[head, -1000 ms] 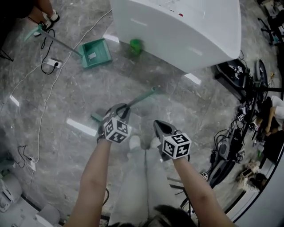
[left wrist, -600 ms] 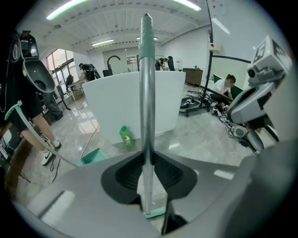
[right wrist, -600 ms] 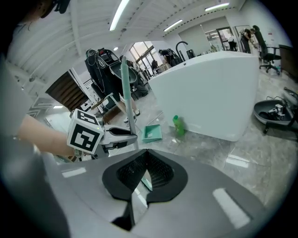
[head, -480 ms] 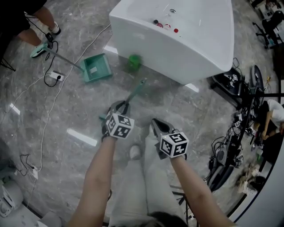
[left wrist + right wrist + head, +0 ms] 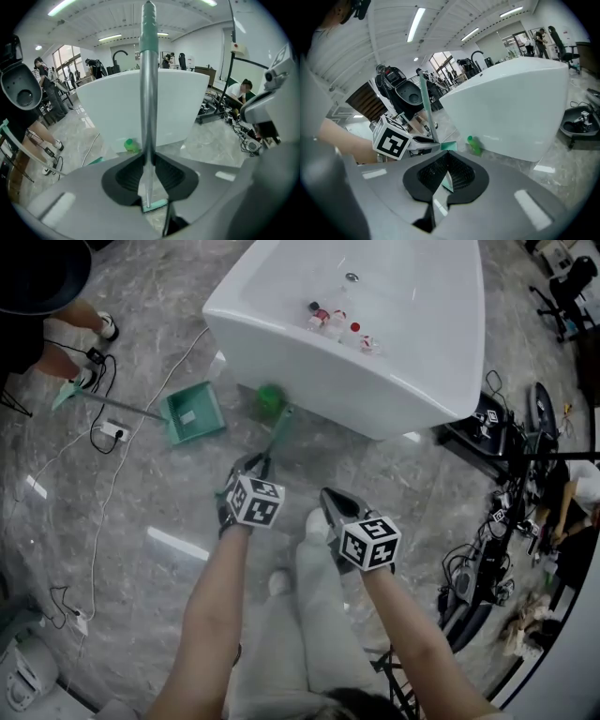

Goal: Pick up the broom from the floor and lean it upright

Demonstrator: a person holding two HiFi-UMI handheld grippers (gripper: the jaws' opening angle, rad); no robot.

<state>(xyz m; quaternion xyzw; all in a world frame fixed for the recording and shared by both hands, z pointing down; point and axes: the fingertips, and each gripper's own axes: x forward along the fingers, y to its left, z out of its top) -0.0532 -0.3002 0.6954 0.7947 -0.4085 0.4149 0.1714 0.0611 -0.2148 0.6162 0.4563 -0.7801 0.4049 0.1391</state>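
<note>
The broom has a silver handle [image 5: 278, 432] with a green grip at its top end. My left gripper [image 5: 258, 463] is shut on the handle low down. In the left gripper view the handle [image 5: 149, 93] rises steeply between the pads of the left gripper [image 5: 149, 157], and a sliver of the green broom head [image 5: 154, 205] shows below them. My right gripper [image 5: 325, 495] hangs beside it to the right, shut and apart from the broom. In the right gripper view the right gripper [image 5: 447, 152] is closed, and the handle [image 5: 425, 105] stands to its left.
A large white tub [image 5: 281, 343] stands just ahead, with small bottles inside and a green bottle [image 5: 272, 399] on the floor at its base. At left lie a green dustpan [image 5: 192, 413], floor cables [image 5: 112, 484] and a person's feet [image 5: 94, 329]. Equipment [image 5: 506, 427] crowds the right.
The broom handle has swung from slanting off to the right to nearly upright, pointing at the tub. Both grippers have moved toward the tub and a little up.
</note>
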